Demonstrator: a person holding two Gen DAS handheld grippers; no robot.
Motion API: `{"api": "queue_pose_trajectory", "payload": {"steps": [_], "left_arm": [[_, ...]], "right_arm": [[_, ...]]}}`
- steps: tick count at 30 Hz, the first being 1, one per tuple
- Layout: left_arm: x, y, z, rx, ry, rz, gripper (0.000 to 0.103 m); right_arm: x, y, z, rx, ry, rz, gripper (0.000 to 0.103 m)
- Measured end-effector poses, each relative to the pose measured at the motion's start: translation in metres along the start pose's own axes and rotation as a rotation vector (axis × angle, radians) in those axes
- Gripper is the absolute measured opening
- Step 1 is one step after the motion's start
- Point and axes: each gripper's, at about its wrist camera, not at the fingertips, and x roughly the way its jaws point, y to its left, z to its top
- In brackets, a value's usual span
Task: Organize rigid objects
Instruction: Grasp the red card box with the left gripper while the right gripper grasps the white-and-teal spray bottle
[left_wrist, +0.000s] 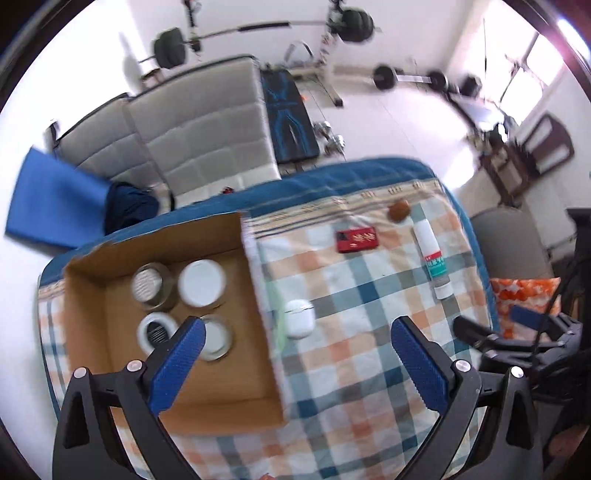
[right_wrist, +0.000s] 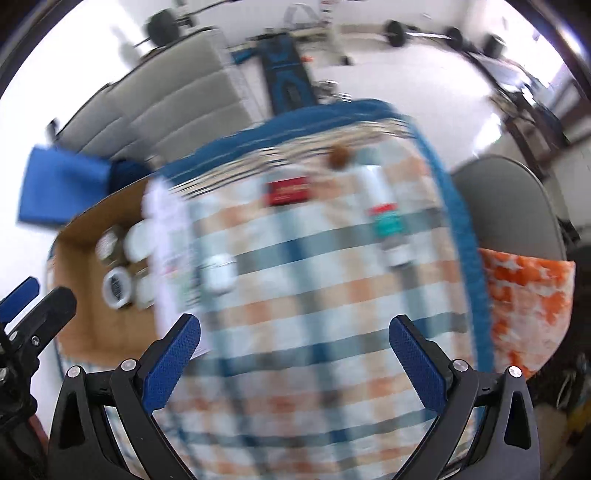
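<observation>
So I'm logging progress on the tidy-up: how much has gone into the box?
Done: four round things, tape rolls by the look of them, sit in the cardboard box. In hand: nothing; the left gripper and right gripper are both open. Left on the checked cloth: white case, red box, white tube, brown round thing.

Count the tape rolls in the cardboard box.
4, in a two-by-two cluster in the cardboard box: far-left roll, far-right roll, near-left roll, near-right roll, partly hidden behind the left hand-held gripper's finger.

Black claw (left_wrist: 295, 339) frames, blue ribbed pads (left_wrist: 177, 365), silver screws.
</observation>
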Motion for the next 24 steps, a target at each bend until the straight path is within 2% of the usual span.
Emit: {"api": "queue_pose_trajectory", "payload": {"steps": [3,8,11,13,14,16,17,18,20,24], "left_arm": [[0.039,-0.03,0.024,0.033,0.053,-0.018,0.103],[0.11,-0.063,0.06,0.051,0.153,0.029,0.103],[0.147,-0.063,0.073,0.015,0.215,0.023,0.103],[0.169,-0.06,0.079,-0.02,0.25,0.01,0.103],[0.177,-0.059,0.081,-0.033,0.26,0.001,0.103],[0.196,-0.056,0.085,-0.063,0.286,-0.012,0.103],[0.202,-0.056,0.086,-0.071,0.295,-0.015,0.103],[0.209,-0.056,0.087,-0.077,0.305,-0.021,0.103],[0.222,-0.055,0.089,-0.097,0.331,-0.032,0.101],[0.239,-0.053,0.092,-0.125,0.356,-0.052,0.101]], "right_arm": [[0.023,-0.052,0.022,0.073,0.021,-0.013,0.103],[0.077,-0.107,0.057,0.147,0.069,-0.027,0.103],[0.113,-0.124,0.075,0.178,0.095,-0.022,0.092],[0.136,-0.129,0.086,0.186,0.124,-0.016,0.078],[0.146,-0.131,0.09,0.19,0.137,-0.01,0.076],[0.167,-0.135,0.098,0.197,0.165,0.012,0.063],[0.175,-0.135,0.101,0.199,0.177,0.018,0.06],[0.185,-0.136,0.103,0.205,0.188,0.052,0.053],[0.195,-0.134,0.106,0.221,0.206,0.08,0.05],[0.203,-0.131,0.11,0.218,0.217,0.058,0.049]]}}
